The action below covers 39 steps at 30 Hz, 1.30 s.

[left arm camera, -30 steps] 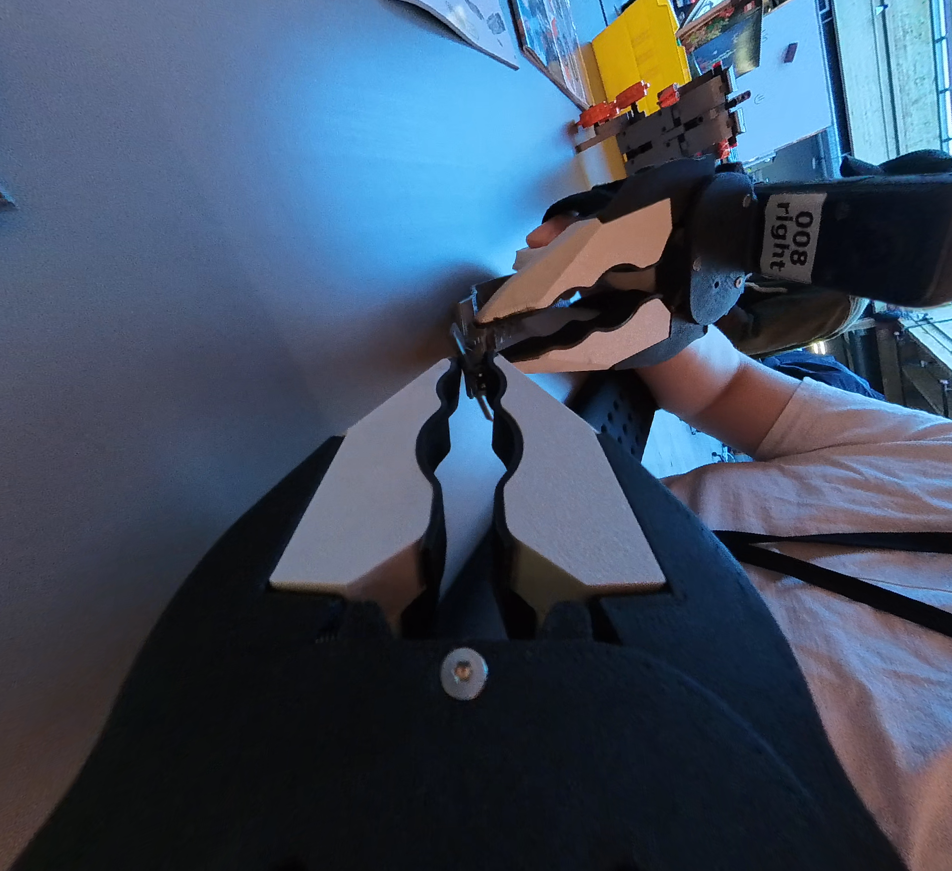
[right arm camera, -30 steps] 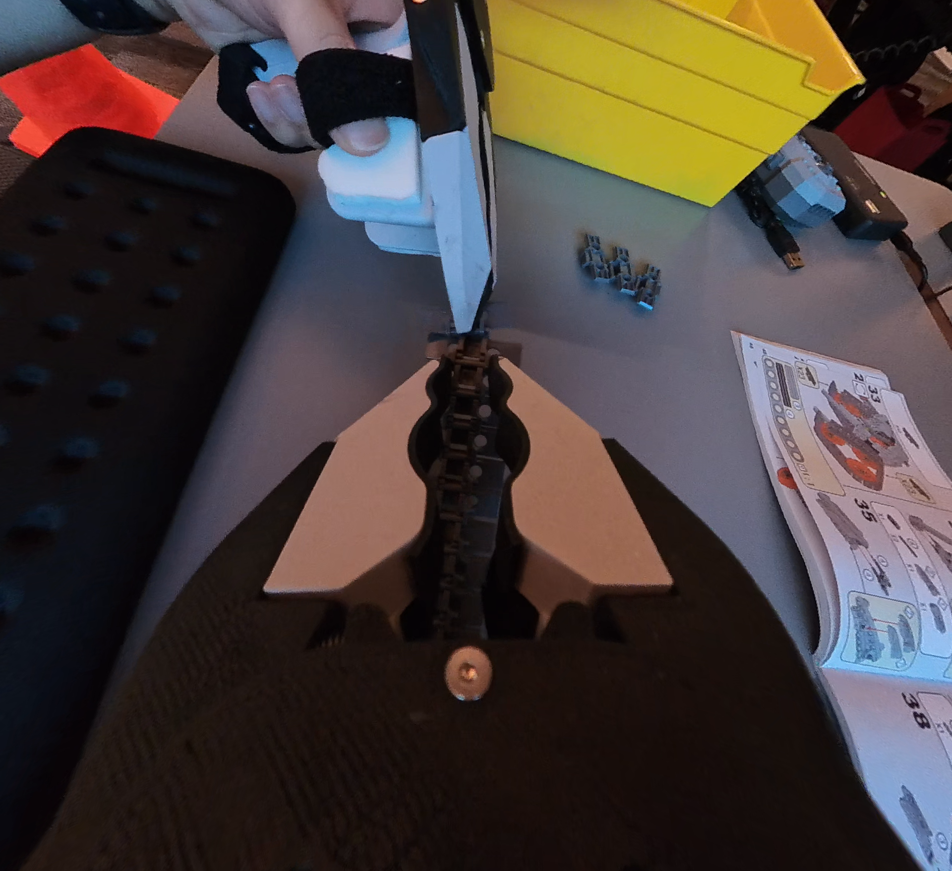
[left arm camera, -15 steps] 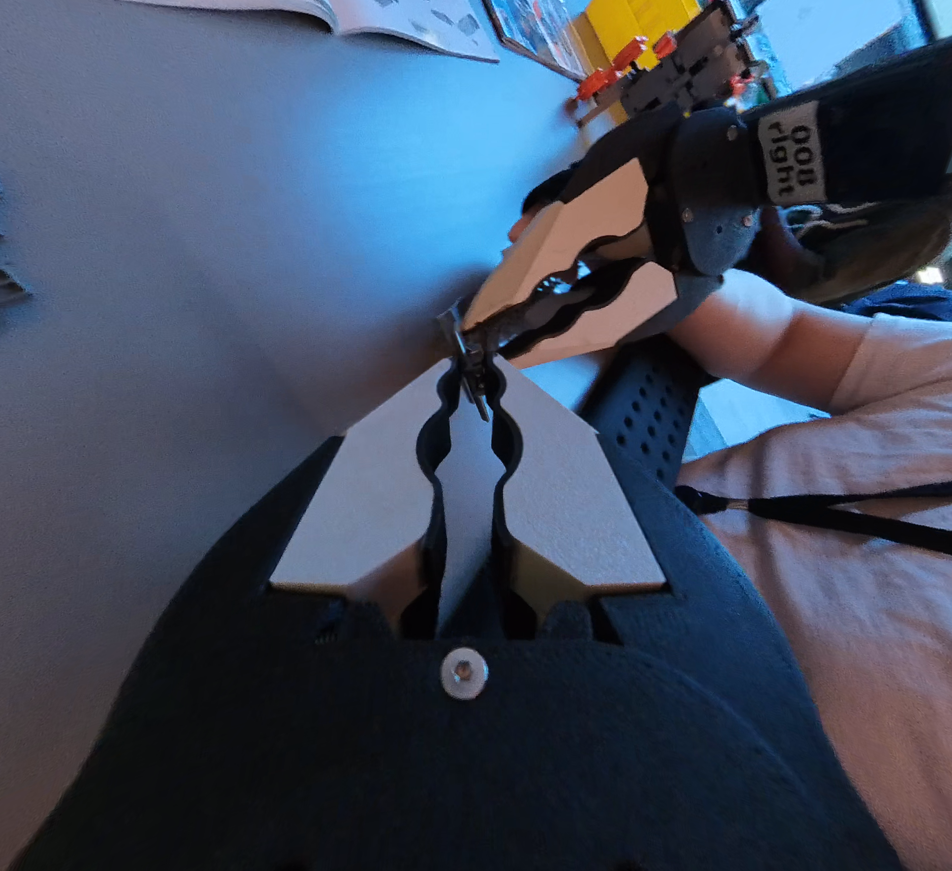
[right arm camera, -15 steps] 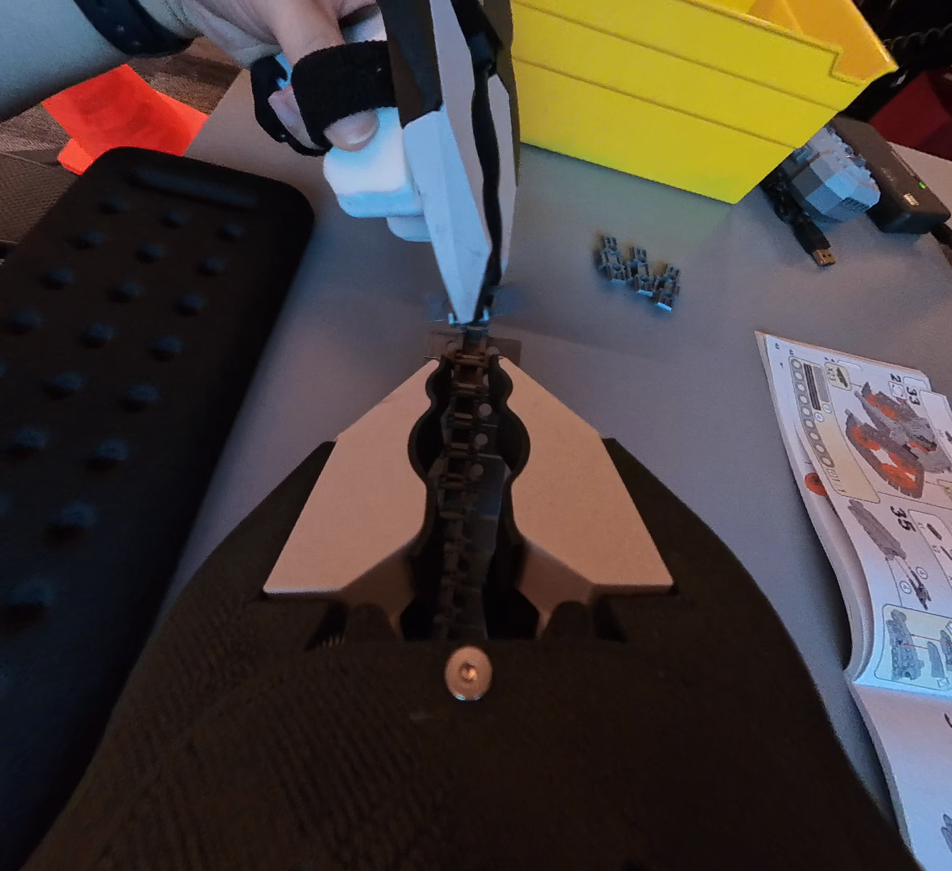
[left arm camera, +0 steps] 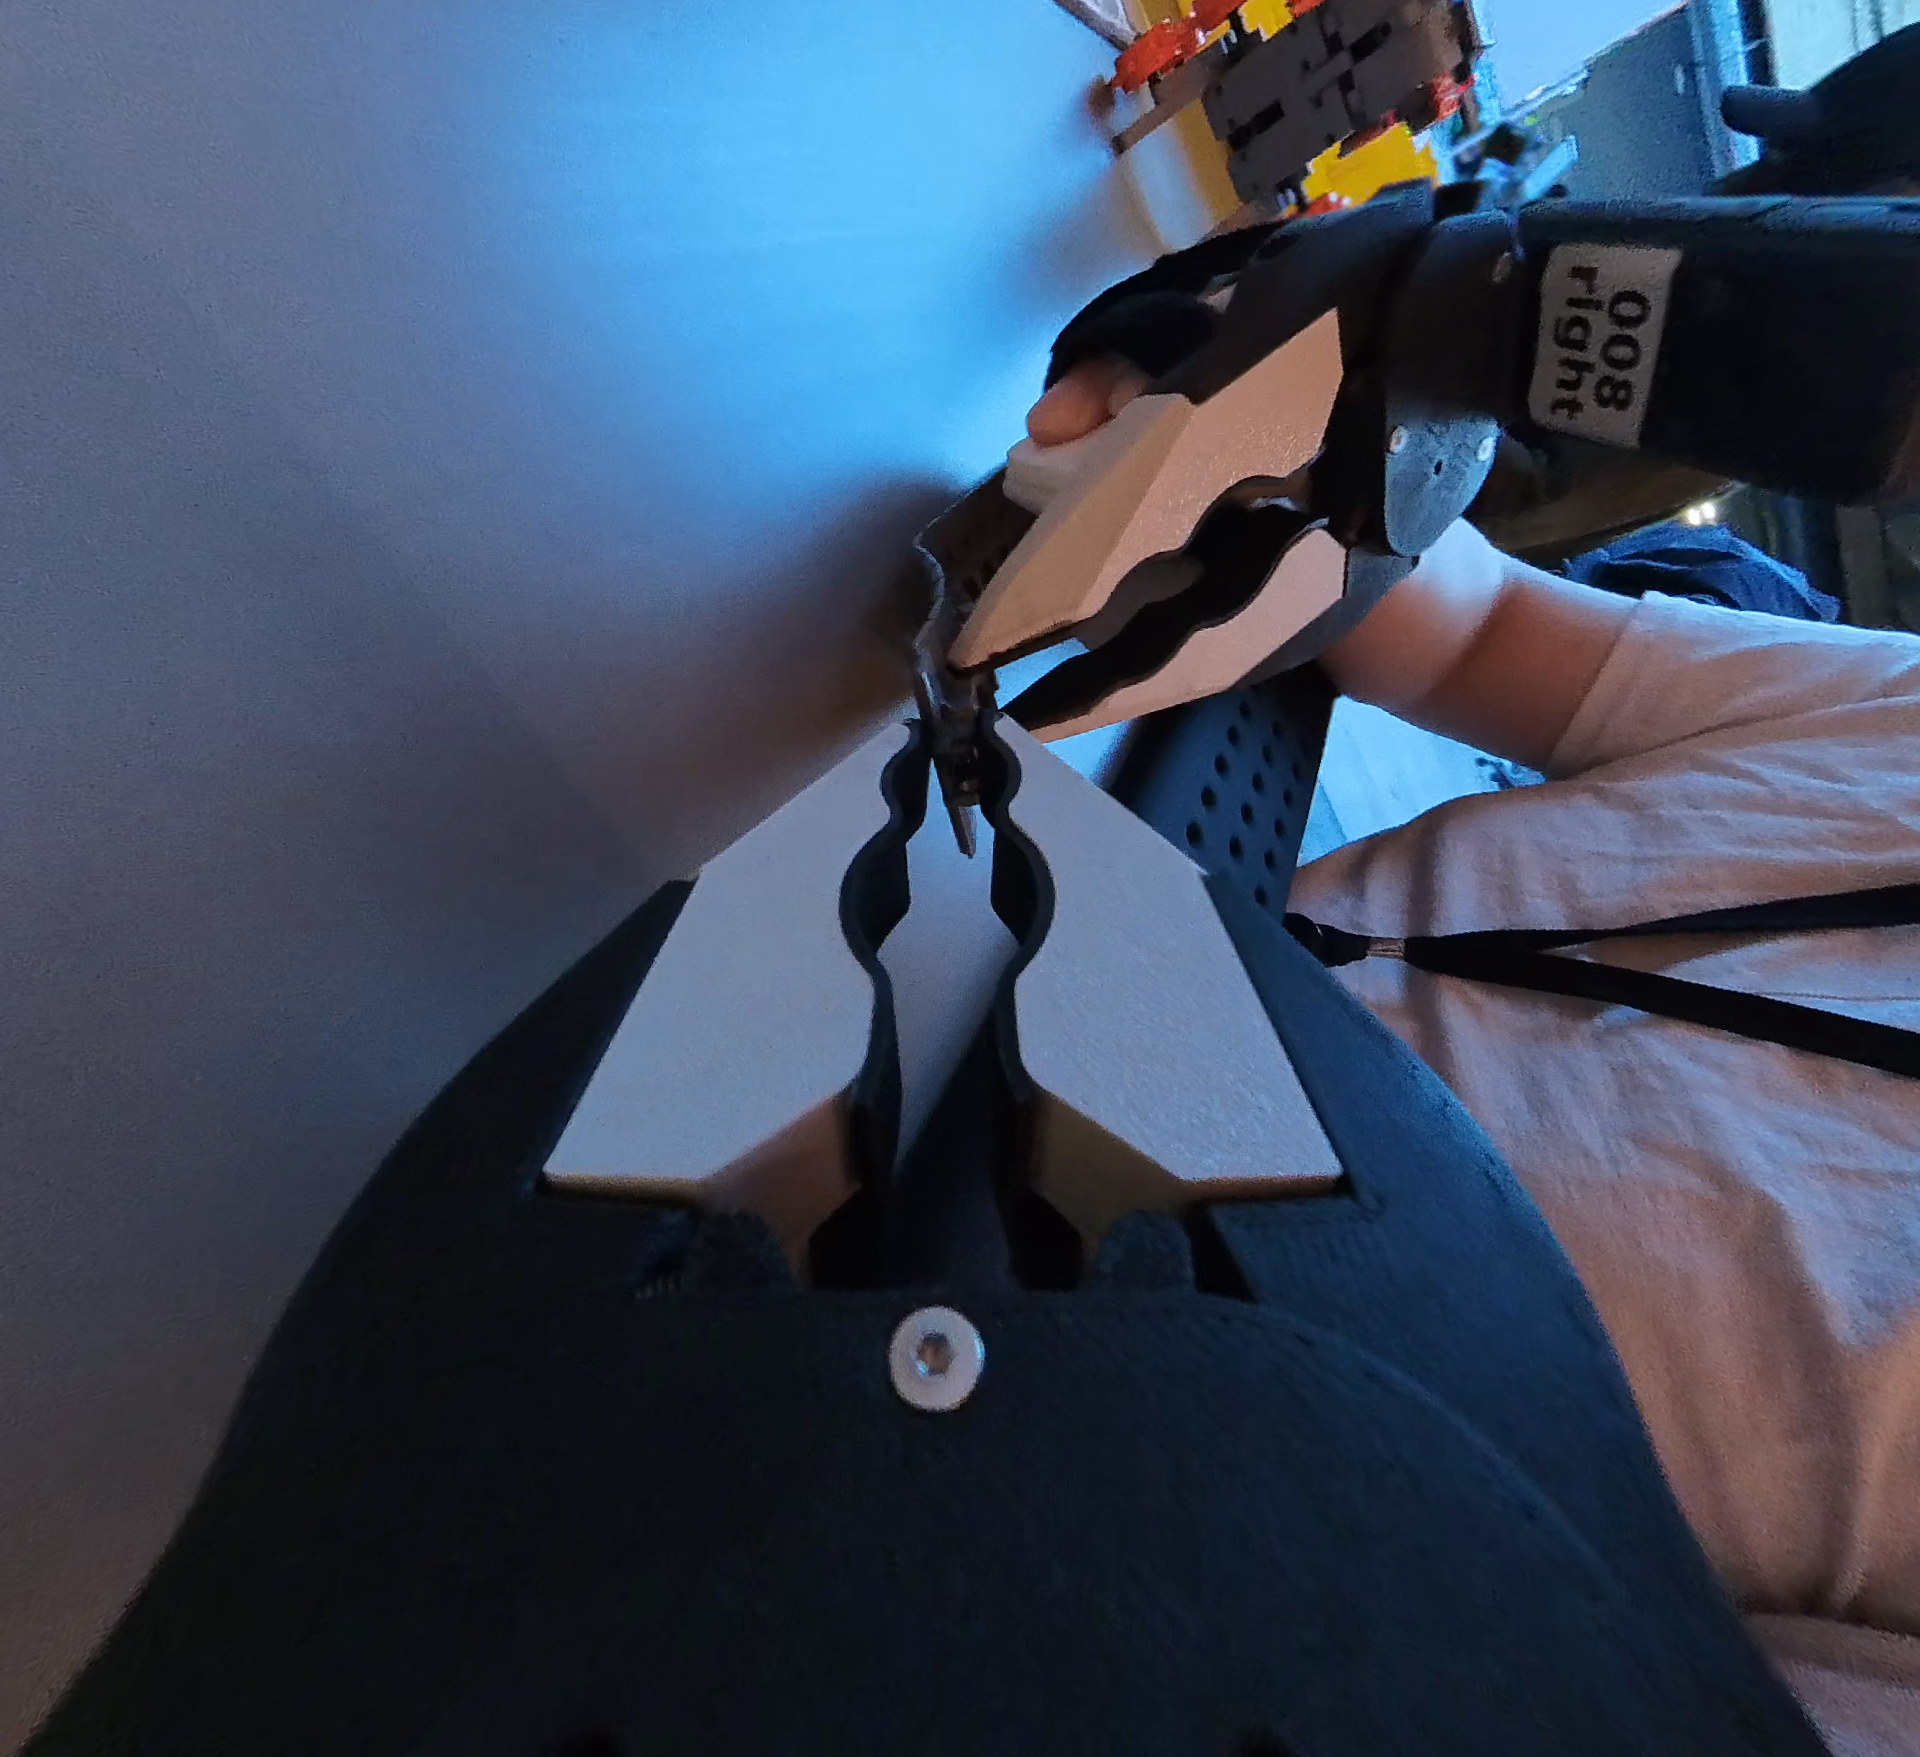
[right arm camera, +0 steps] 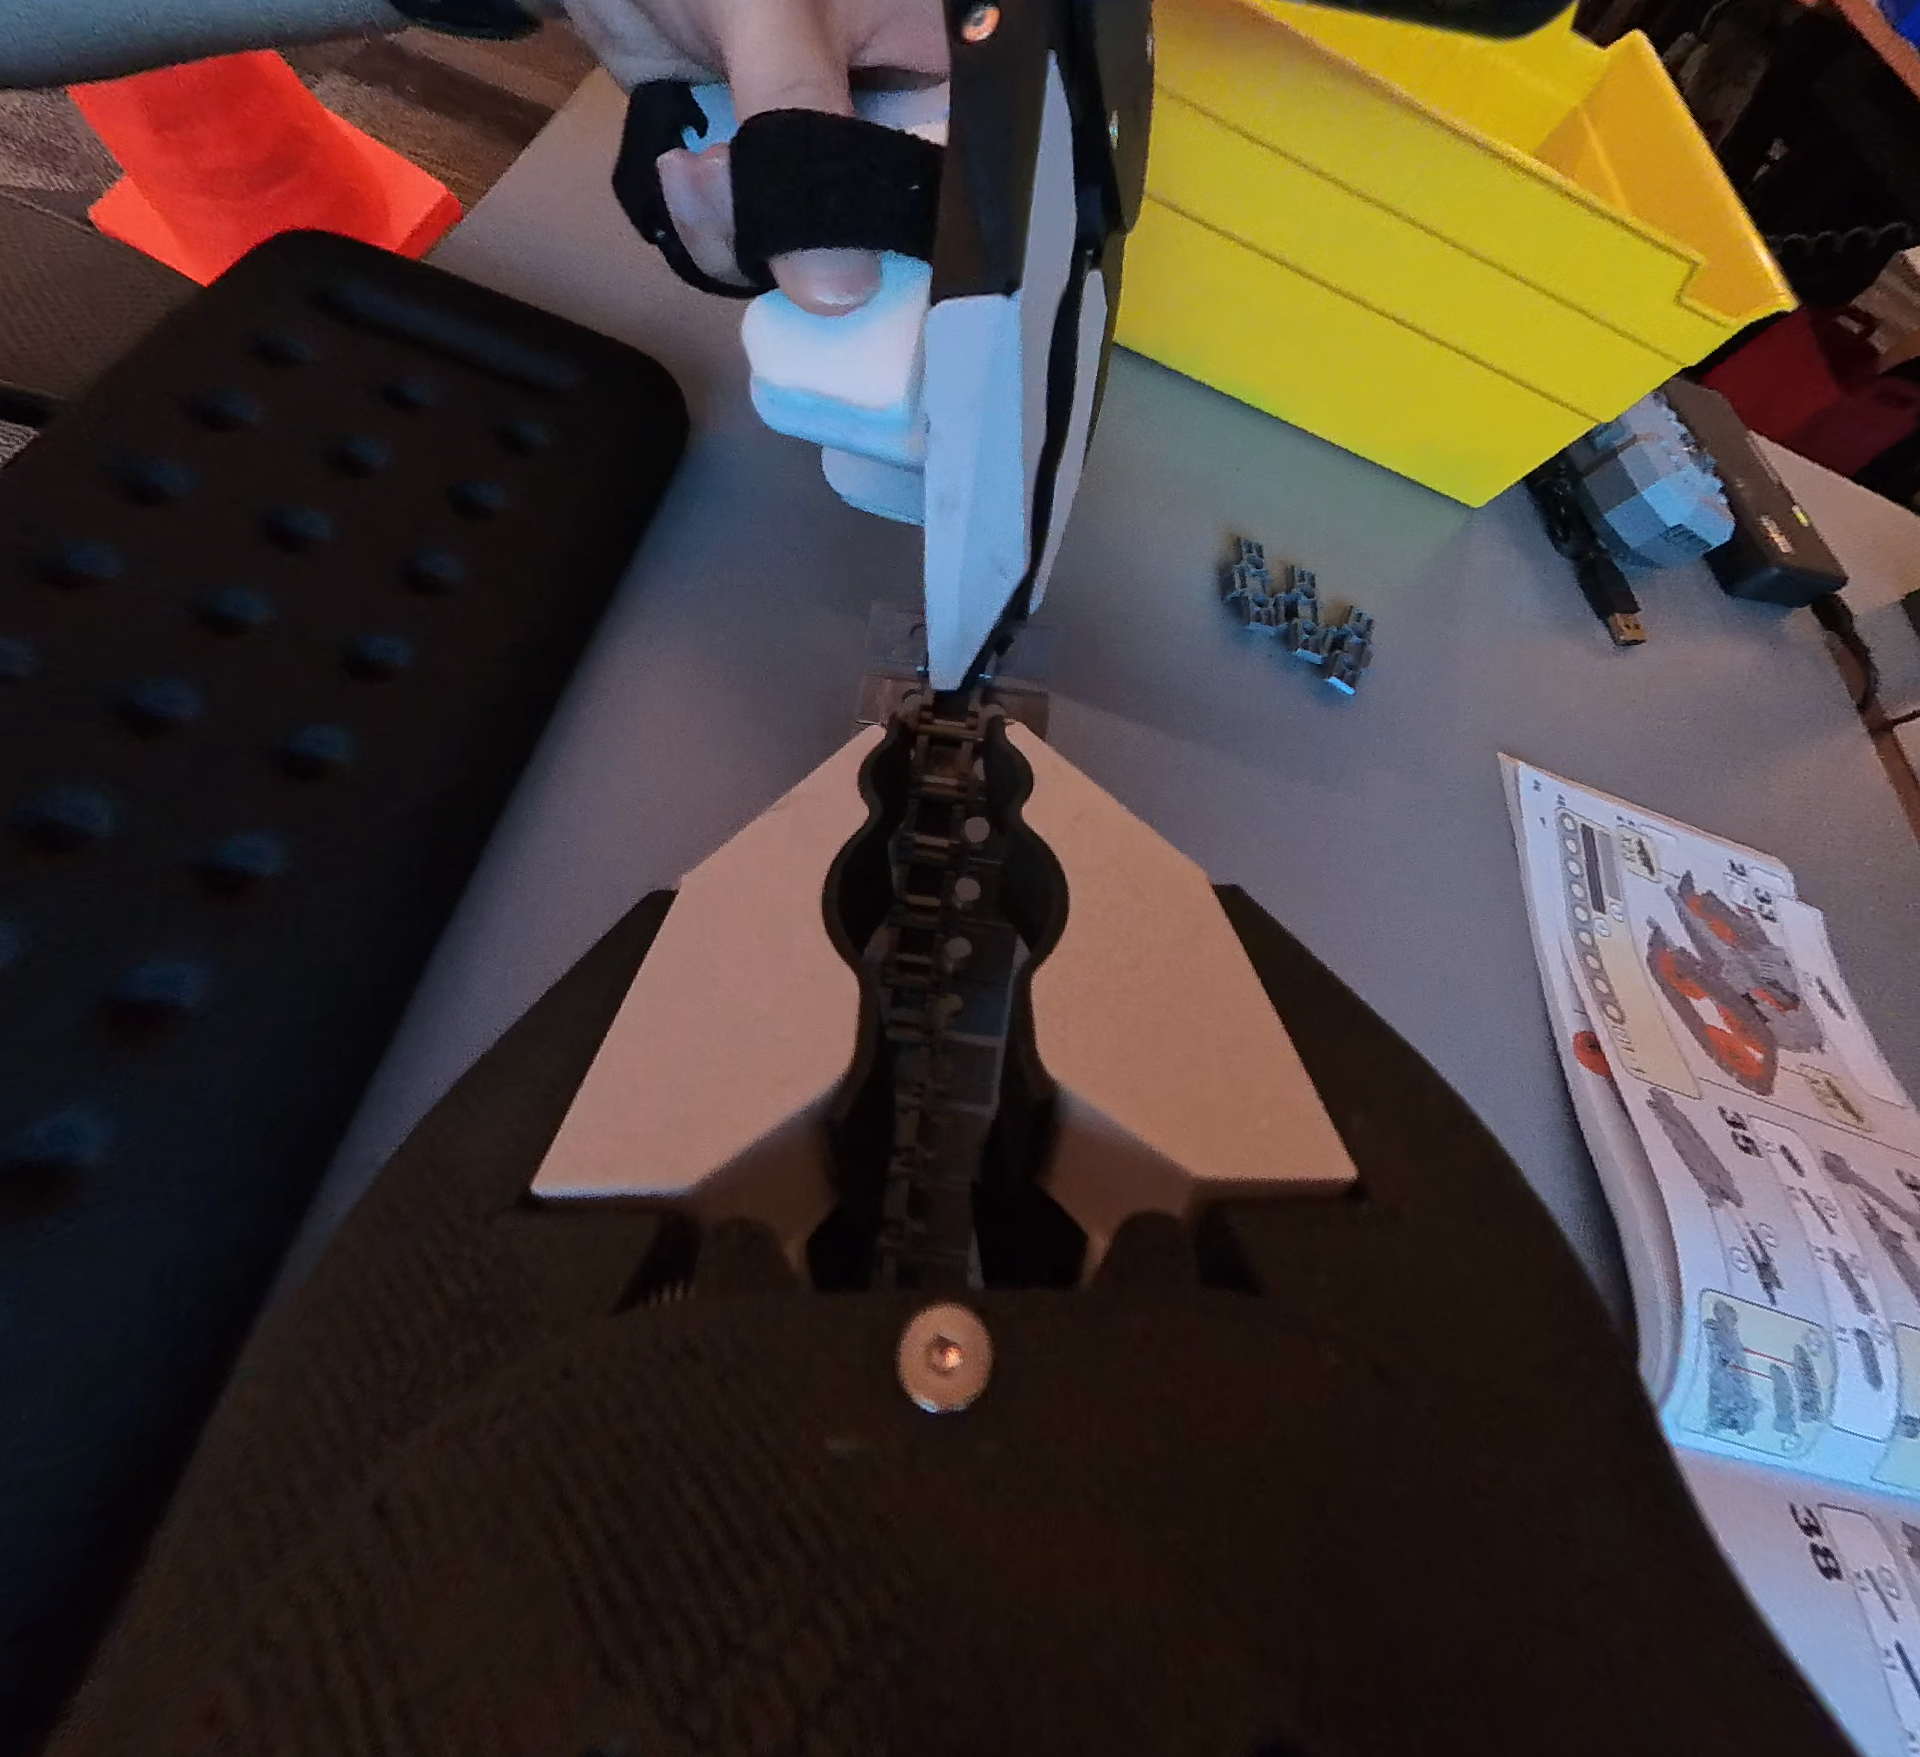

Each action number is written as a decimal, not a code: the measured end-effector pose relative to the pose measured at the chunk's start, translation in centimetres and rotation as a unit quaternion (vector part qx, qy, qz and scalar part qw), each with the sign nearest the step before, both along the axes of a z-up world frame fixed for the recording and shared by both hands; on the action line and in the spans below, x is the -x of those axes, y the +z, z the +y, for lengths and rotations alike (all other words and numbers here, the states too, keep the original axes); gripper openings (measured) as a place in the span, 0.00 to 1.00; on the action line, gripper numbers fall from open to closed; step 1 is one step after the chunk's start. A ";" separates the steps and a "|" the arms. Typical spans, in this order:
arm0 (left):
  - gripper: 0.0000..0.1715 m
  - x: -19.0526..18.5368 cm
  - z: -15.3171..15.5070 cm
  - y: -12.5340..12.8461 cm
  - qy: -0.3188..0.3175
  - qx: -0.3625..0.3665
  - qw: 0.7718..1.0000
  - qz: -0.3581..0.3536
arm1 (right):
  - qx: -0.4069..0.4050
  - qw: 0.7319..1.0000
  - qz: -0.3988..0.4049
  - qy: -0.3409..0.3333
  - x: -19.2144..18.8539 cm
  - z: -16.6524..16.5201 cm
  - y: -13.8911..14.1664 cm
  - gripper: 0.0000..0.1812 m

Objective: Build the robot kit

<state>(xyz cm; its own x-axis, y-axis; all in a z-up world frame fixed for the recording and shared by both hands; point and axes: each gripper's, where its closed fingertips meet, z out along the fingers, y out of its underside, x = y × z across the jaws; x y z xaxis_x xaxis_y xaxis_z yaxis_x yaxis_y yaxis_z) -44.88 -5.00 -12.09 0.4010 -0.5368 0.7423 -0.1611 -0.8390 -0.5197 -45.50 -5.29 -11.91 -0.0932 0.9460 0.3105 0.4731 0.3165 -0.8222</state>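
Observation:
A black chain of small plastic links [right arm camera: 940, 928] lies lengthwise between the fingers of my right gripper [right arm camera: 940, 720], which is shut on it. The chain's far end sticks out past the tips. My left gripper [right arm camera: 971, 658] comes down from above, held by a hand, and pinches that end. In the left wrist view my left gripper [left arm camera: 954, 736] is shut on the dark end link [left arm camera: 961, 772]. The right gripper [left arm camera: 971, 668] meets it tip to tip from the upper right. Both are just above the grey table [left arm camera: 416, 460].
A yellow bin [right arm camera: 1403, 273] stands behind. A few grey links [right arm camera: 1294, 611] lie on the table, and an open instruction booklet [right arm camera: 1714, 1084] is at the right. A black perforated pad [right arm camera: 260, 668] is at the left, a black and orange brick model [left arm camera: 1320, 60] farther off. The grippers are tip to tip, or close to it.
Both grippers stay shut, tip to tip on the chain. The left gripper has tilted, and the right gripper has drawn slightly up and away in the left wrist view.

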 end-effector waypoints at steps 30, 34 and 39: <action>0.04 -3.0 -1.2 1.4 -0.065 -0.165 0.972 0.156 | 0.612 0.783 0.057 0.091 -1.8 -0.4 2.4 0.03; 0.04 -3.2 -1.3 1.3 -0.076 -0.165 0.971 0.154 | 0.607 0.787 0.048 0.096 -2.0 -0.4 2.3 0.02; 0.04 -3.3 -1.3 1.3 -0.080 -0.163 0.971 0.155 | 0.622 0.776 0.043 0.096 -2.1 -0.5 2.2 0.03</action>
<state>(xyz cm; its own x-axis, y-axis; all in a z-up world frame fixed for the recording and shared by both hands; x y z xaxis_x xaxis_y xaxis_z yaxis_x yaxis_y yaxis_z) -41.57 -6.35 -10.81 0.4703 -0.7969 0.3792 -0.4669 -0.5893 -0.6593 -43.40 -5.75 -9.68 -0.2993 0.4889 -0.8194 0.4419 -0.6901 -0.5731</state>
